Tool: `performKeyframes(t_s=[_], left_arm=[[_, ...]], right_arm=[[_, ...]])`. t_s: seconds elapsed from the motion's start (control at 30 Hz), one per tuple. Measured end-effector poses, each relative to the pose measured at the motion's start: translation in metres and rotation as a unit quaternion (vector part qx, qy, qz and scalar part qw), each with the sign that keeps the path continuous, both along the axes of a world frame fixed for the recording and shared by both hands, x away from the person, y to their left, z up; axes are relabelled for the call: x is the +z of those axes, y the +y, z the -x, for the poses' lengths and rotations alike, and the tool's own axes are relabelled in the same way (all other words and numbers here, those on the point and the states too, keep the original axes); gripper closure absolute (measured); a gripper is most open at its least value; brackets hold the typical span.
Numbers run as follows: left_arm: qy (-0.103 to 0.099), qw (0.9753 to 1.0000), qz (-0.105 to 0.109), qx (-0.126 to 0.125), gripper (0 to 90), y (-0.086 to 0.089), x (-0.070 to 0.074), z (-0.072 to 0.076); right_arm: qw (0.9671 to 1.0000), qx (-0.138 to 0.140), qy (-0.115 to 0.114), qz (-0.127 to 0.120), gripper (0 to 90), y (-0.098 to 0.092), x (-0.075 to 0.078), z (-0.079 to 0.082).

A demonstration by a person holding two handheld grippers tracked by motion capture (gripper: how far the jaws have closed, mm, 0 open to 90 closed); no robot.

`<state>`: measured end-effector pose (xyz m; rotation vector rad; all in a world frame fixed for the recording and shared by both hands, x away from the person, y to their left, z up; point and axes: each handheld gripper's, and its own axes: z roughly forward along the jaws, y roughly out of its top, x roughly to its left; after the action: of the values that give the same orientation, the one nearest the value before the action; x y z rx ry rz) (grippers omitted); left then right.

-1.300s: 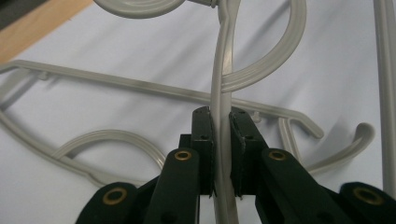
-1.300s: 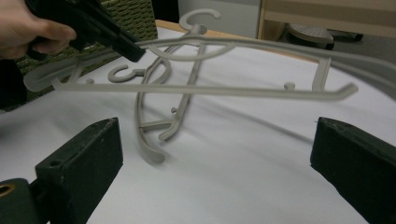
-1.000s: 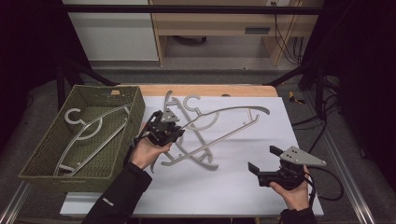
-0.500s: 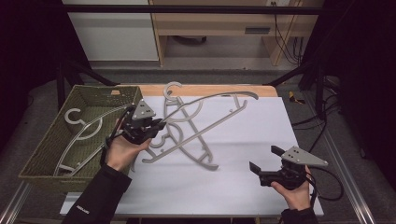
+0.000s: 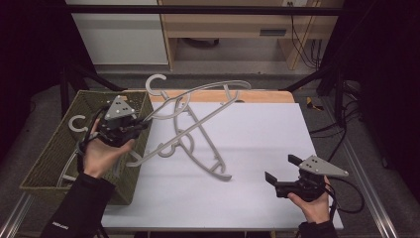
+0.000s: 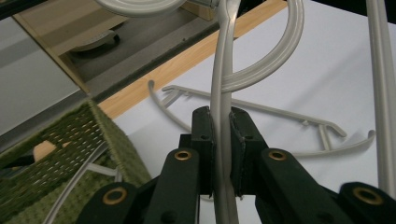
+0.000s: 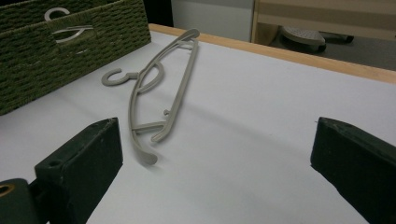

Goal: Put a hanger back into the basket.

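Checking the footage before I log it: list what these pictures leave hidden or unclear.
- High view: how many hangers lie in the basket; the left gripper and hand cover them.
- Left gripper view: the held hanger is cut off by the top edge.
- High view: whether the held hanger touches the hanger on the table where they cross.
- Right gripper view: the right gripper jaws are cut off by the frame edges.
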<state>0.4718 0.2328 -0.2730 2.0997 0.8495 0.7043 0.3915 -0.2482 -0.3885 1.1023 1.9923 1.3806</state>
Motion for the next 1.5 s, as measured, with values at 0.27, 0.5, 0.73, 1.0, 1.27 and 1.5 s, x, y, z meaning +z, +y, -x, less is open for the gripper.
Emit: performKeyframes(t_s=[0.27,0.5,0.73,1.0,1.27,1.5], left_arm=[[-0.006,0.9993,0.006,0.036,81.8,0.039,0.004,-0.001],[-0.007,0.9974,0.022,0.068,81.7,0.075,0.002,-0.004],[-0.008,0.9951,0.018,0.097,81.7,0.106,-0.004,-0.010],[-0.007,0.9912,0.018,0.131,81.7,0.137,-0.016,-0.017],[0.004,0.9870,0.009,0.160,81.7,0.161,-0.036,-0.025],[0.010,0.9844,-0.005,0.176,81.6,0.178,-0.045,-0.027]], right_arm=[[1.0000,0.001,0.001,0.001,2.5,0.000,0.000,0.000],[1.0000,-0.001,0.001,0.001,2.4,0.001,-0.001,-0.001],[1.0000,-0.002,0.002,0.002,2.4,0.001,-0.001,-0.001],[1.0000,-0.001,0.005,0.005,2.4,0.003,-0.003,-0.003],[0.9999,0.001,0.008,0.007,2.4,0.003,-0.005,-0.004],[0.9999,0.000,0.009,0.005,2.4,0.003,-0.005,-0.004]])
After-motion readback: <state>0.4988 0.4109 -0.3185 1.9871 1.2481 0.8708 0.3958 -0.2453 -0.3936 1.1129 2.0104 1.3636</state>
